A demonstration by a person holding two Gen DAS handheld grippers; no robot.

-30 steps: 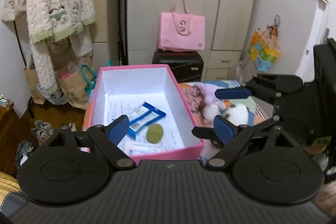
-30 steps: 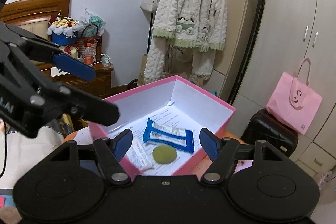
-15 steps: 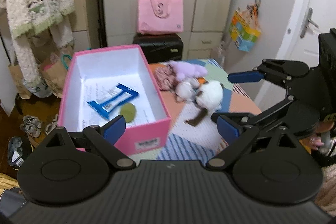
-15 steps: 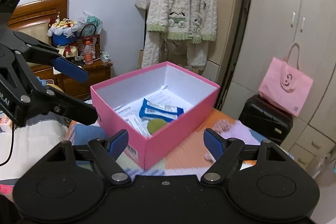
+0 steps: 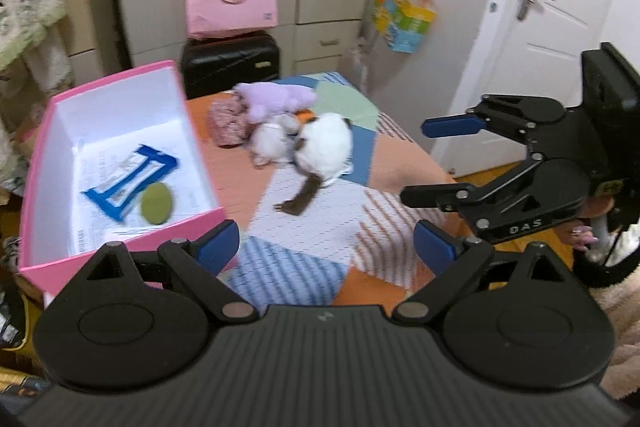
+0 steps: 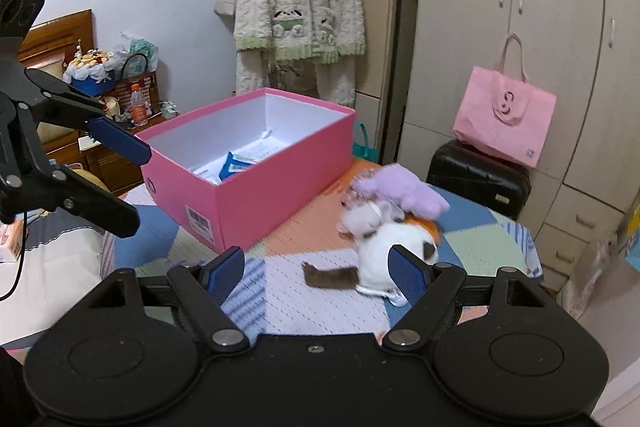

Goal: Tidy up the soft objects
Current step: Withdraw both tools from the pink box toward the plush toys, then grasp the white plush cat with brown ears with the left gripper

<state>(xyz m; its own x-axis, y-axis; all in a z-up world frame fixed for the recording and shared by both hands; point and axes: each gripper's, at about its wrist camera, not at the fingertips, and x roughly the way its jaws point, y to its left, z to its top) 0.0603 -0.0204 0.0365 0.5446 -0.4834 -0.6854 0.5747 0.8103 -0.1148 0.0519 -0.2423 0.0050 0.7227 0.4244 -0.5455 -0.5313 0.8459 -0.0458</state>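
Over the patchwork table (image 5: 308, 239), both views now off the pink box (image 6: 256, 163) and onto the heap of plush toys, unlike a second ago when the box interior filled them. Left claw (image 5: 326, 249) tilted down, jaws just opened further, wide apart, nothing between. Right claw (image 6: 318, 273) angled down too, jaws just widened, apart and empty, hovering near the white plush cat (image 6: 394, 247), whose brown tail (image 6: 330, 277) shows between the pads from this angle. Purple plush (image 5: 276, 99) beyond the cat, right of the box. Inside the box: blue packets (image 5: 128, 183), green oval (image 5: 157, 205).
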